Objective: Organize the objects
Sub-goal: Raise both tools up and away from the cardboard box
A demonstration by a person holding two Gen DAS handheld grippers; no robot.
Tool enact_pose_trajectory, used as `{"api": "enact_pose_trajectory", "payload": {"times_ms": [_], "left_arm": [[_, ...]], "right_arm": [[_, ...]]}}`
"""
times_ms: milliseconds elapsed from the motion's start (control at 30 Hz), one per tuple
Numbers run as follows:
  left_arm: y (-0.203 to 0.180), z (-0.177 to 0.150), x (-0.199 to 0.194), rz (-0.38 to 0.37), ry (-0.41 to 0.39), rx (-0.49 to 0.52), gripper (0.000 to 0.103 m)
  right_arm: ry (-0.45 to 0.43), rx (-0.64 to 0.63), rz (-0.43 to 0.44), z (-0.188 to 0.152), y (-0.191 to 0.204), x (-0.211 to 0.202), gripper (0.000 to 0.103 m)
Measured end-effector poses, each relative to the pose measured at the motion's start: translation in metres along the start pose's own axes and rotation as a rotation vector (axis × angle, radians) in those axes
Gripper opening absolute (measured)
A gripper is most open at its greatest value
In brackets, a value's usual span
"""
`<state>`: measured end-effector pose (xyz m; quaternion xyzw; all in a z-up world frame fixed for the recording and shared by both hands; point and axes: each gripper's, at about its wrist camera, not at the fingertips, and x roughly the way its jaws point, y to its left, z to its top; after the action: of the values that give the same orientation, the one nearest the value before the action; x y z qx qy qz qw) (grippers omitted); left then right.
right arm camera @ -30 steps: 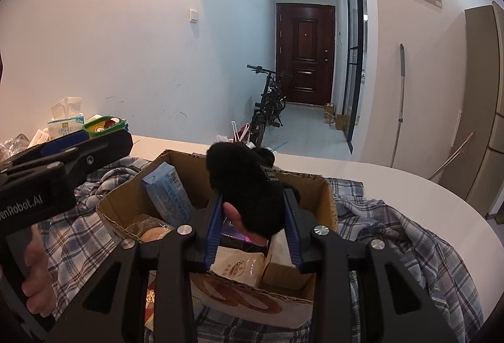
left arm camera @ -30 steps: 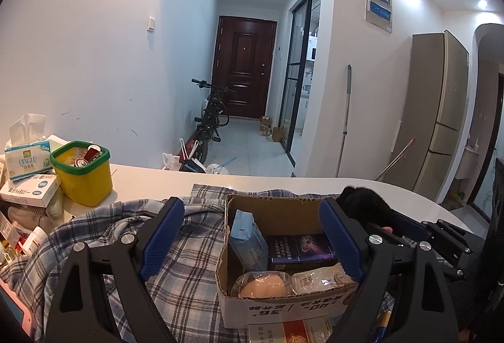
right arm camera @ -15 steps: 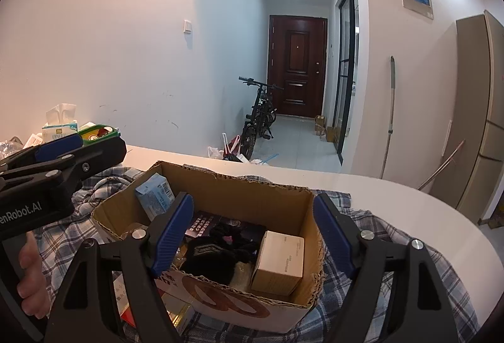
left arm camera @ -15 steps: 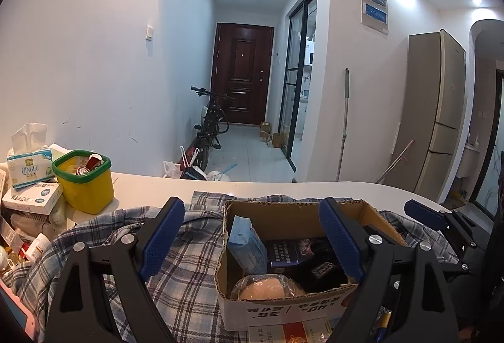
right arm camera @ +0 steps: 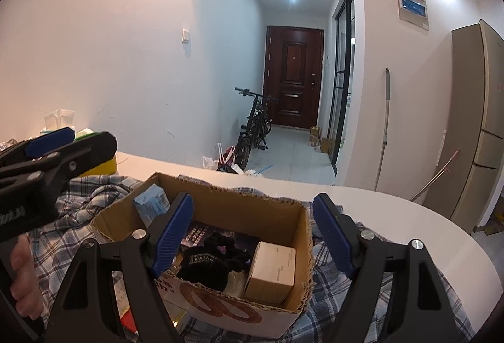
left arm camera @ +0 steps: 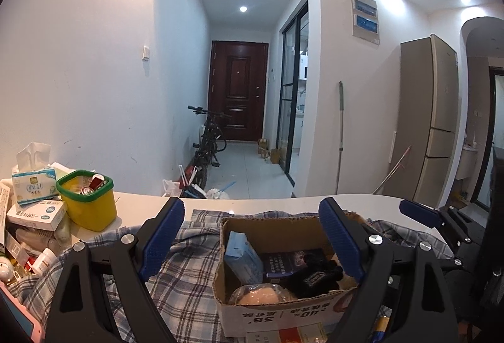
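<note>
An open cardboard box (left arm camera: 283, 311) (right arm camera: 233, 204) stands on a plaid cloth (left arm camera: 189, 273). Inside lie a black fabric item (left arm camera: 312, 278) (right arm camera: 211, 264), a pale blue packet (left arm camera: 244, 258) (right arm camera: 151, 206), a dark flat pack (left arm camera: 289, 261), a wrapped bun (left arm camera: 256, 297) and a small tan carton (right arm camera: 274, 270). My right gripper (right arm camera: 253, 199) hangs open just above the box, with nothing between its pads; the black item rests below them. My left gripper (left arm camera: 250, 206) is open and empty over the box's left part.
A yellow tub with a green rim (left arm camera: 88, 201), a tissue box (left arm camera: 31, 188) and several small packs crowd the table's left end. The white table (right arm camera: 393, 217) curves away to the right. A hand (right arm camera: 22, 280) holds the left gripper's handle.
The right gripper's jaws opened and let go of the black fabric item, which now lies in the box. The left gripper rose slightly.
</note>
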<state>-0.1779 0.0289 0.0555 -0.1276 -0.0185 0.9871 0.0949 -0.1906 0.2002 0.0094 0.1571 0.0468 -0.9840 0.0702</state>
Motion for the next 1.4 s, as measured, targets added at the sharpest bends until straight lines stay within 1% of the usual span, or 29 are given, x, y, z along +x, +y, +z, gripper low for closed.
{"api": "enact_pose_trajectory", "payload": {"times_ms": [100, 167, 267, 333, 367, 400, 433, 467, 533, 567, 600, 700, 767, 800, 833, 867, 900, 933, 1000, 1067, 1133, 1200, 1267, 1300, 1333, 1400], "left_arm": [[-0.008, 0.006, -0.01, 0.009, -0.03, 0.046, 0.089], [-0.011, 0.012, -0.022, 0.039, -0.072, 0.052, 0.089], [-0.01, 0.023, -0.05, 0.04, -0.179, 0.044, 0.089], [-0.012, 0.033, -0.07, 0.054, -0.252, 0.065, 0.089], [-0.013, 0.036, -0.078, 0.055, -0.276, 0.072, 0.09], [-0.013, 0.039, -0.086, 0.051, -0.297, 0.076, 0.092], [-0.013, 0.043, -0.095, 0.041, -0.312, 0.072, 0.101], [-0.012, 0.045, -0.101, 0.031, -0.312, 0.062, 0.103], [-0.011, 0.05, -0.116, -0.026, -0.298, 0.018, 0.103], [-0.011, 0.053, -0.123, -0.062, -0.3, 0.006, 0.103], [-0.012, 0.056, -0.13, -0.08, -0.299, 0.002, 0.103], [-0.01, 0.068, -0.142, -0.091, -0.291, -0.004, 0.103], [-0.005, 0.072, -0.151, -0.081, -0.303, -0.017, 0.103], [-0.002, 0.073, -0.157, -0.073, -0.318, -0.02, 0.103], [-0.001, 0.073, -0.163, -0.062, -0.331, -0.016, 0.103], [-0.001, 0.073, -0.167, -0.057, -0.335, -0.01, 0.103], [-0.001, 0.073, -0.171, -0.058, -0.336, -0.007, 0.103], [-0.001, 0.072, -0.173, -0.064, -0.332, -0.009, 0.103], [0.0, 0.066, -0.174, -0.087, -0.289, -0.029, 0.103], [0.003, 0.059, -0.176, -0.126, -0.258, -0.07, 0.103], [0.005, 0.054, -0.185, -0.153, -0.247, -0.075, 0.103], [0.005, 0.048, -0.196, -0.139, -0.262, -0.048, 0.103], [0.001, 0.042, -0.204, -0.107, -0.275, -0.012, 0.103], [0.0, 0.039, -0.207, -0.106, -0.267, -0.002, 0.103], [-0.001, 0.035, -0.208, -0.124, -0.247, -0.008, 0.103], [0.0, 0.027, -0.21, -0.199, -0.203, -0.051, 0.103]], "right_arm": [[-0.03, -0.016, -0.013, 0.005, 0.002, -0.005, 0.078], [-0.058, -0.021, -0.025, 0.012, 0.002, -0.011, 0.078], [-0.103, -0.035, -0.04, 0.023, 0.006, -0.023, 0.078], [-0.137, -0.046, -0.046, 0.032, 0.008, -0.035, 0.078], [-0.154, -0.055, -0.048, 0.036, 0.01, -0.042, 0.078], [-0.168, -0.064, -0.049, 0.04, 0.012, -0.049, 0.078], [-0.183, -0.076, -0.053, 0.044, 0.013, -0.056, 0.078], [-0.199, -0.093, -0.06, 0.048, 0.016, -0.064, 0.078], [-0.224, -0.121, -0.069, 0.053, 0.02, -0.08, 0.078], [-0.239, -0.131, -0.074, 0.056, 0.021, -0.089, 0.078], [-0.252, -0.135, -0.081, 0.059, 0.021, -0.096, 0.078], [-0.279, -0.121, -0.09, 0.065, 0.018, -0.12, 0.078], [-0.289, -0.096, -0.086, 0.069, 0.015, -0.135, 0.078], [-0.293, -0.086, -0.085, 0.07, 0.014, -0.141, 0.08], [-0.299, -0.074, -0.084, 0.071, 0.012, -0.149, 0.085], [-0.305, -0.062, -0.082, 0.071, 0.011, -0.154, 0.087], [-0.316, -0.047, -0.081, 0.072, 0.01, -0.161, 0.091], [-0.327, -0.033, -0.077, 0.071, 0.009, -0.166, 0.098], [-0.35, -0.011, -0.063, 0.068, 0.009, -0.175, 0.103], [-0.353, -0.004, -0.066, 0.065, 0.011, -0.181, 0.103], [-0.352, 0.006, -0.057, 0.062, 0.011, -0.188, 0.103], [-0.363, 0.025, -0.051, 0.057, 0.009, -0.198, 0.103], [-0.375, 0.044, -0.053, 0.053, 0.007, -0.209, 0.103], [-0.38, 0.052, -0.058, 0.051, 0.006, -0.213, 0.103], [-0.386, 0.06, -0.066, 0.048, 0.006, -0.217, 0.103], [-0.393, 0.068, -0.085, 0.042, 0.007, -0.225, 0.103]]}}
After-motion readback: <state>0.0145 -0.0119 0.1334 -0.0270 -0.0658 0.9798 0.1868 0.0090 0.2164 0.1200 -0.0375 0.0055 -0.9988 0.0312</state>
